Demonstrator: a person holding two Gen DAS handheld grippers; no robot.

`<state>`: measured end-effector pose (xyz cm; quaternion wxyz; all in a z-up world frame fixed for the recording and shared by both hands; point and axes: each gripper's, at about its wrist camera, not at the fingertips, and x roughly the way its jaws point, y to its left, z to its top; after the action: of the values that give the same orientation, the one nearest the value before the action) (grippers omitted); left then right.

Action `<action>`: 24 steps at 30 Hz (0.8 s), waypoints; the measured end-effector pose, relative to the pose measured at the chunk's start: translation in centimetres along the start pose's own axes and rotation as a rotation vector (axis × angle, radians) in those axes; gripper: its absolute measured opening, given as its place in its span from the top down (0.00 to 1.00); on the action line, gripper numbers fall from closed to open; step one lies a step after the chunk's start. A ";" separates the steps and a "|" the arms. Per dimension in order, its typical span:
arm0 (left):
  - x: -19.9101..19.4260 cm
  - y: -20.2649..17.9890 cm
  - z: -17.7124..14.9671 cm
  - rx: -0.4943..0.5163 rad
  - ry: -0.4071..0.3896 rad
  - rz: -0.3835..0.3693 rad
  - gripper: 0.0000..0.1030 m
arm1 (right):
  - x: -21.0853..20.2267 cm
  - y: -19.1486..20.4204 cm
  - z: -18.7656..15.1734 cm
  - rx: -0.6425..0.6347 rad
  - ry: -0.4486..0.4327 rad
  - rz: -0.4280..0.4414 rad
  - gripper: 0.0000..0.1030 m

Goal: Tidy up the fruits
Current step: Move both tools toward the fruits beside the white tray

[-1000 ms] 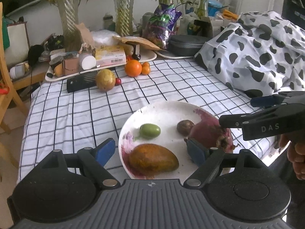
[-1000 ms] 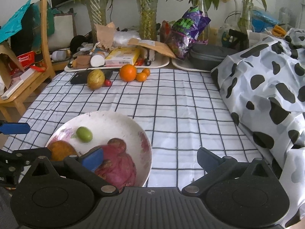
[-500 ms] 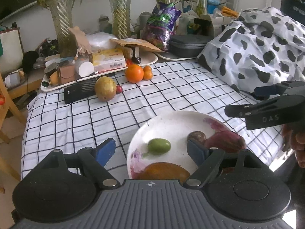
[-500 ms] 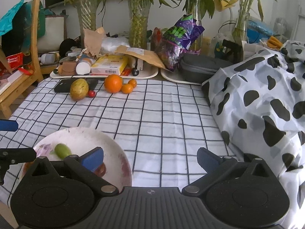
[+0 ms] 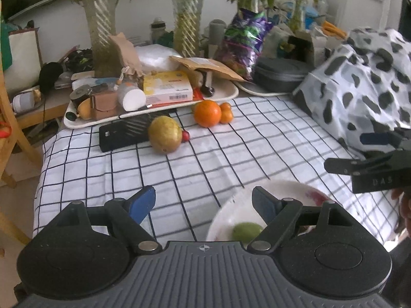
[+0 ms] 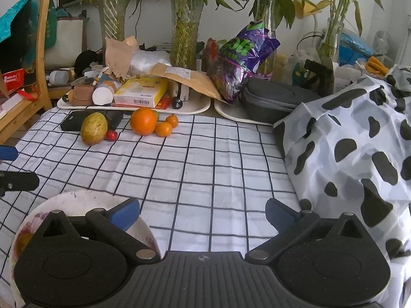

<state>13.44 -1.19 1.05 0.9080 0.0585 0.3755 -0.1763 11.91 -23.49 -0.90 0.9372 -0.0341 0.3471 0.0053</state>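
A white plate (image 5: 282, 192) sits at the near edge of the checked cloth, with a green fruit (image 5: 246, 231) on it; the plate also shows in the right wrist view (image 6: 84, 200). At the far side lie a yellow-green fruit (image 5: 164, 138), a small red fruit (image 5: 185, 135), a large orange (image 5: 207, 113) and small oranges (image 5: 226, 113). My left gripper (image 5: 203, 202) is open and empty above the cloth by the plate. My right gripper (image 6: 203, 213) is open and empty; it also shows in the left wrist view (image 5: 370, 154).
A black flat box (image 5: 123, 133) lies beside the yellow-green fruit. A cluttered white tray (image 5: 154, 102), a grey case (image 6: 272, 100), glass vases with plants (image 6: 185, 36) and a purple bag (image 6: 244, 54) stand at the back. A cow-print cloth (image 6: 359, 141) covers the right side. A wooden chair (image 6: 33, 77) stands left.
Both grippers have pulled back and tilted up, so the plate has slid to the bottom of both views and most of its fruit is hidden. Both stay open.
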 end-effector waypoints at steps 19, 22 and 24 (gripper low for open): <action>5.1 2.9 3.5 -0.014 0.014 0.008 0.22 | 5.4 0.6 4.0 -0.053 0.009 0.032 0.00; 6.0 3.8 4.1 -0.053 0.018 -0.005 0.27 | 6.3 0.7 4.6 -0.062 0.015 0.043 0.00; 6.8 4.6 4.5 -0.088 0.026 -0.025 0.28 | 6.9 0.7 4.9 -0.067 0.020 0.049 0.00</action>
<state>22.53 0.12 -0.59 0.9025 0.0158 0.3953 -0.1703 20.35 -22.53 -1.71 0.9317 -0.0569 0.3567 0.0394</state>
